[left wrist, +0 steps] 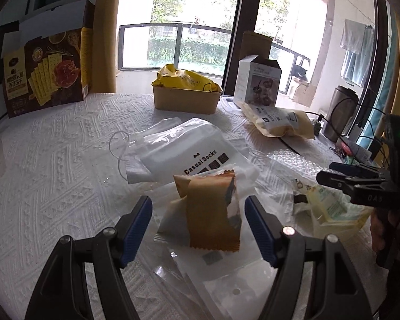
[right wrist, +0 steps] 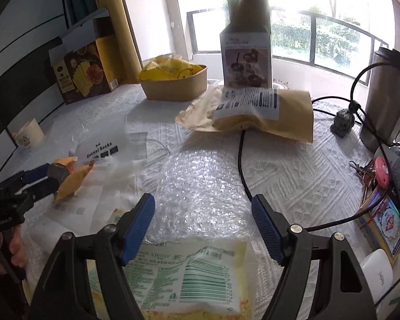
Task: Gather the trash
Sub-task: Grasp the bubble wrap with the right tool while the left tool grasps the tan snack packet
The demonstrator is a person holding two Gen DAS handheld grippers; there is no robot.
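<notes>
White embossed cloth covers the worktop (left wrist: pixel 53 160) in front of a bright balcony window, and wrappers lie scattered over it. Between the spread jaws of the left gripper (left wrist: pixel 197 208), touching neither pad, a tan snack wrapper (left wrist: pixel 213 213) lies on flat clear plastic bags. It looks empty, thin and crinkly, so it should weigh almost nothing, crush at once and slide on the slick film under it; pinching across its raised middle, not a serrated end, seems the safest hold. Just beyond it lies the "Casual Socks" bag (left wrist: pixel 189 146), limp and slippery. The right gripper (right wrist: pixel 202 208) is also spread and empty, over bubble wrap (right wrist: pixel 200 176) that is soft and springy. Just under and behind its fingers lies a pale yellow-green packet (right wrist: pixel 194 272), a light film likely to flex. Farther ahead sits a kraft pouch (right wrist: pixel 266 112) on a black cable (right wrist: pixel 240 160), worth lifting clear of the cord
</notes>
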